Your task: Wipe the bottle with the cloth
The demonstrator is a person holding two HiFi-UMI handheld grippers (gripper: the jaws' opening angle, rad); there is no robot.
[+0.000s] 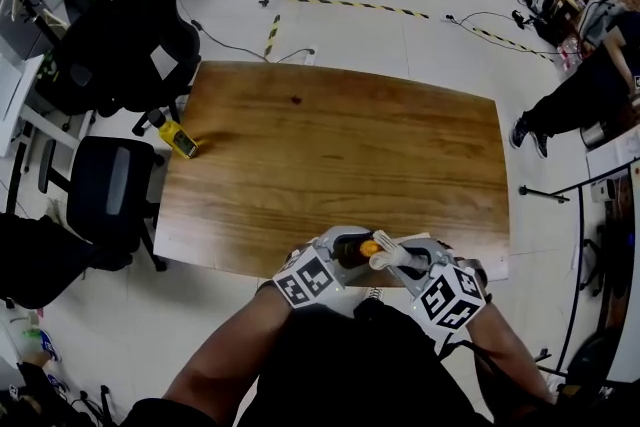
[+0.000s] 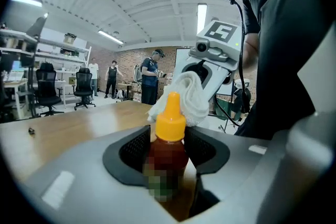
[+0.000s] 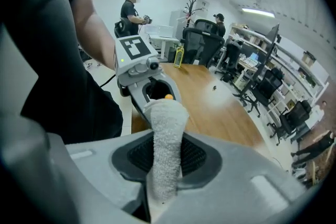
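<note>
Bottle, dark brown with an orange cap, sits clamped between the fingers of the left gripper over the wooden table edge, while the right gripper pinches the white terry cloth just beside it, so gentle pressure and downward sweeps look best.

so both grippers sit at the near edge of the table, right in front of the person holding them. left gripper has the bottle clamped between its jaws. right gripper is just to its right with the cloth pinched between its jaws, and the cloth's free end is right up against the bottle's cap. way over at the table's far-left edge sits a small container. office chairs stand on the floor left of the table, another person off to its right
</note>
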